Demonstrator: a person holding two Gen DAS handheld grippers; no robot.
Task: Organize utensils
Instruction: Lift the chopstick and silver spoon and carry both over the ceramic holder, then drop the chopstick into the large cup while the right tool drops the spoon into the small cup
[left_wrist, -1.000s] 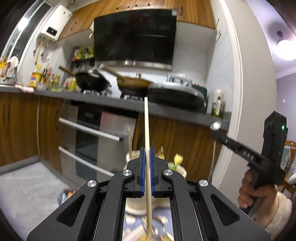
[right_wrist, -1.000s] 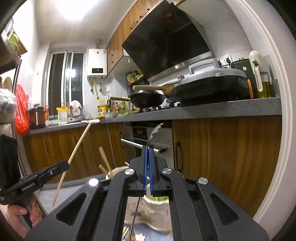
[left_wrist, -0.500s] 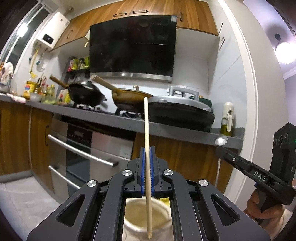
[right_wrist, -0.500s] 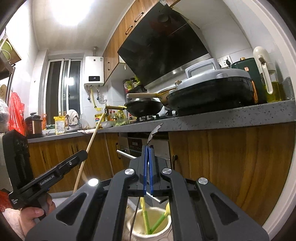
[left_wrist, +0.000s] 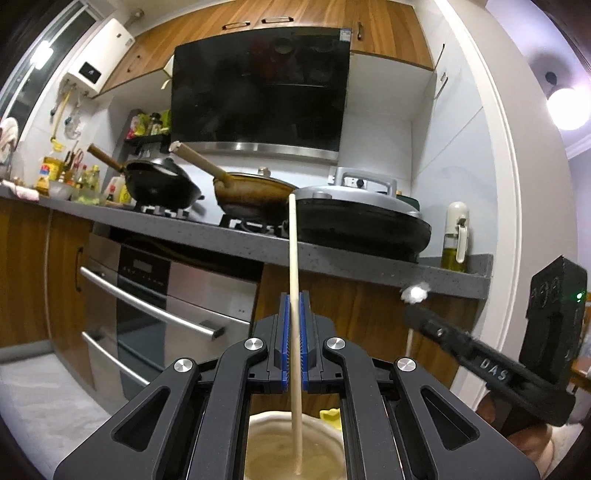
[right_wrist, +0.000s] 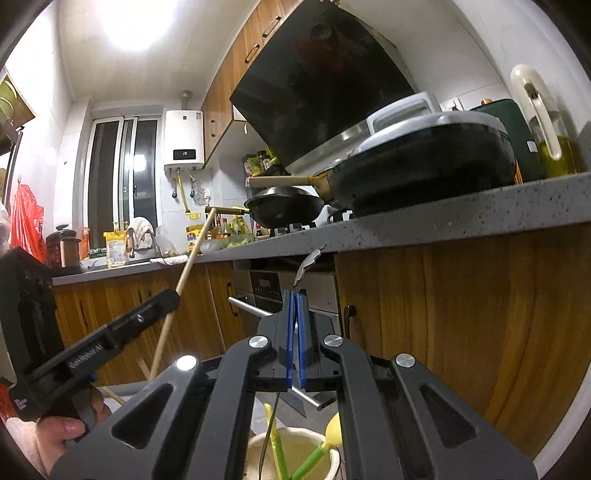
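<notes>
standing upright in the left gripper (left_wrist: 294, 334), chopstick (left_wrist: 293, 258) tip down.

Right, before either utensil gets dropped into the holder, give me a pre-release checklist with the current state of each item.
1. Left tool shut on the wooden chopstick: ok.
2. Chopstick's lower end hangs inside the rim of the cream utensil holder: ok, tip looks inside the mouth.
3. Right tool shut on the thin metal utensil: ok.
4. Metal utensil's lower end over the holder: ok, its stem runs down into the mouth.
5. Room in the holder: ok, only the yellow-green utensils show inside.
6. The tools clear of each other: ok, apart in both views.
7. Holder standing stable: cannot tell, base hidden.
</notes>
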